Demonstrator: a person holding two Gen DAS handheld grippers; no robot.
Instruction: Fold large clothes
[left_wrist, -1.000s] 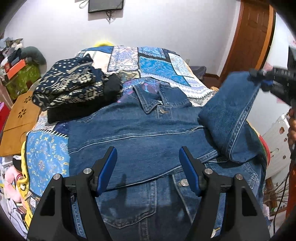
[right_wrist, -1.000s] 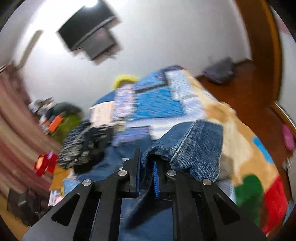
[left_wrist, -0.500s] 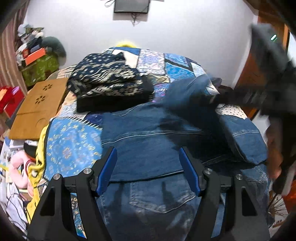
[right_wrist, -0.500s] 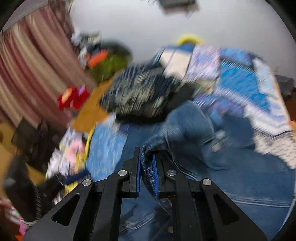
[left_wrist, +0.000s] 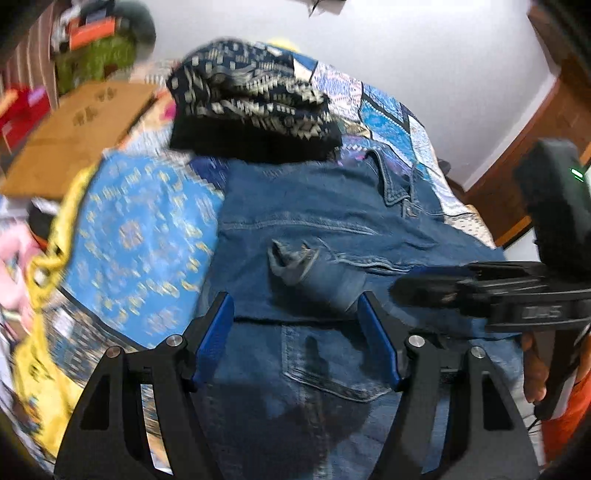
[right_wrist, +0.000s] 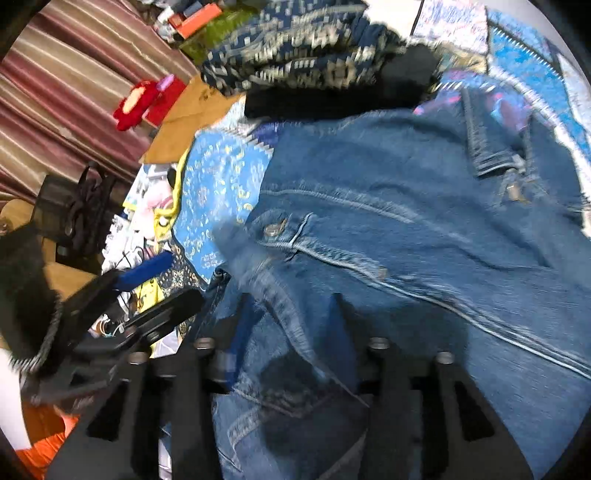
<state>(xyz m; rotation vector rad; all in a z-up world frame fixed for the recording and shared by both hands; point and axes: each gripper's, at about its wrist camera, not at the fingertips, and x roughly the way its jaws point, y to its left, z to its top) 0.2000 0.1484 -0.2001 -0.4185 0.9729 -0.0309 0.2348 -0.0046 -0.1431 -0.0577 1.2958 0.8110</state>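
We see the blue denim jacket (left_wrist: 332, 221) spread across the bed's blue patchwork quilt (left_wrist: 136, 236), its sleeve cuff (left_wrist: 295, 258) folded across the chest. Our left gripper (left_wrist: 295, 347) hovers wide and empty above the hem. Our right gripper (right_wrist: 295, 332), at 3 o'clock in the left view, is spread wide over the denim. A patterned navy folded pile (left_wrist: 251, 96) sits at 12 o'clock.
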